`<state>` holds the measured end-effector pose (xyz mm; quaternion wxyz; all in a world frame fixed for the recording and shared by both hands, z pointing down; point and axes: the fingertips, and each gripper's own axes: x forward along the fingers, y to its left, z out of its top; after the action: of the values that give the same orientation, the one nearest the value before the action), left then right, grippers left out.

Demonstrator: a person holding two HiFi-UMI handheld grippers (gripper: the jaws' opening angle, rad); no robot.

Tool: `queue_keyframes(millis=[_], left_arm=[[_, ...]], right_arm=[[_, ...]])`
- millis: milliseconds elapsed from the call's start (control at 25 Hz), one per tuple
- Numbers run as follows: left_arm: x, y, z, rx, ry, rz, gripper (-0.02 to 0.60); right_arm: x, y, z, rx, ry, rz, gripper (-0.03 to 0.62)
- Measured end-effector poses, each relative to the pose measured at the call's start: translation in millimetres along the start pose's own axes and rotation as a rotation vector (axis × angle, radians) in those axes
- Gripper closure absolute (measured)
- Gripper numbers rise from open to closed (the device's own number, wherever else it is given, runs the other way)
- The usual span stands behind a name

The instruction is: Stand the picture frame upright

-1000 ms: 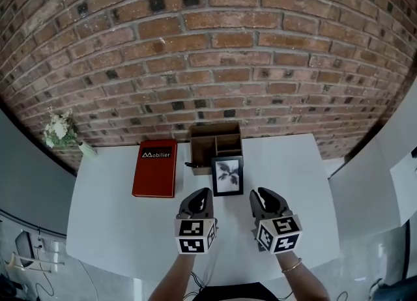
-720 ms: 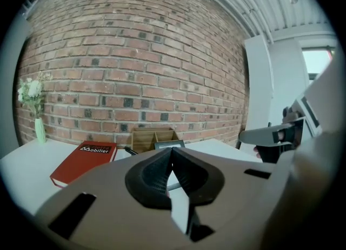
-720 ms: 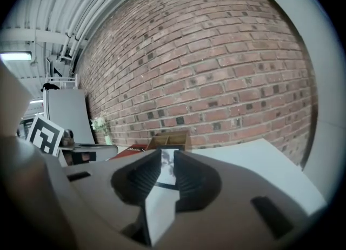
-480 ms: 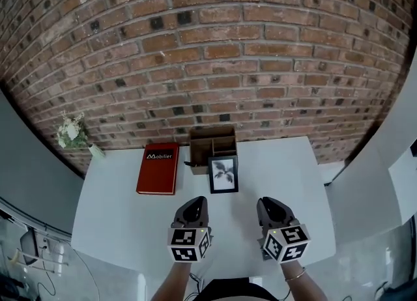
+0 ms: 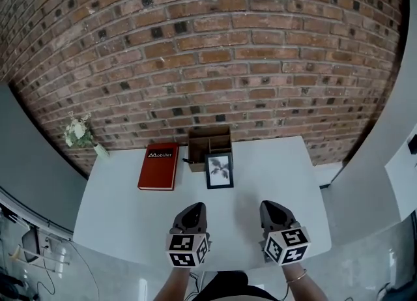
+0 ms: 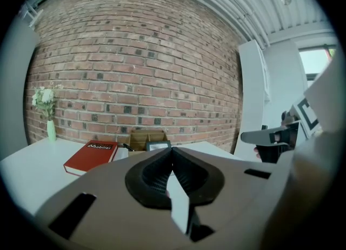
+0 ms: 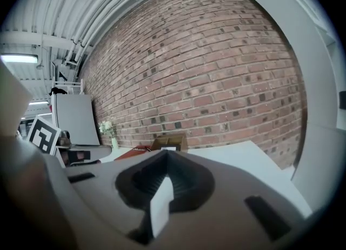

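Note:
The black picture frame [image 5: 219,171] with a leaf print stands upright at the back middle of the white table [image 5: 124,218], right in front of a wooden box [image 5: 210,142]. In the left gripper view only its top edge [image 6: 158,145] shows over the jaws. My left gripper [image 5: 194,210] is shut and empty near the table's front edge, well short of the frame. My right gripper [image 5: 272,208] is level with it to the right; its jaws are closing, the pads meeting with nothing between them. Each gripper view shows its own jaws, left gripper [image 6: 172,152] and right gripper [image 7: 164,155], pressed together.
A red book [image 5: 158,167] lies flat left of the frame. A small vase of white flowers [image 5: 79,133] stands at the table's far left corner. A brick wall [image 5: 215,52] runs right behind the table. White panels [image 5: 365,182] flank the right side.
Both grippers have drawn back from the frame toward the table's near edge. The right gripper's jaws have come together. The frame stands unmoved.

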<state>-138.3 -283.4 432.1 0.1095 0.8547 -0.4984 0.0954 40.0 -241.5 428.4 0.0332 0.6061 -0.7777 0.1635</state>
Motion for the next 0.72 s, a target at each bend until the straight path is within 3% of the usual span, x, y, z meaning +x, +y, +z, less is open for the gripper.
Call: queue_keyframes(millis=[720], left_arm=[[-43, -26, -8, -0.02, -0.023, 0.031, 0.588]], right_arm=[[-39, 6, -4, -0.026, -0.02, 0.037, 0.592]])
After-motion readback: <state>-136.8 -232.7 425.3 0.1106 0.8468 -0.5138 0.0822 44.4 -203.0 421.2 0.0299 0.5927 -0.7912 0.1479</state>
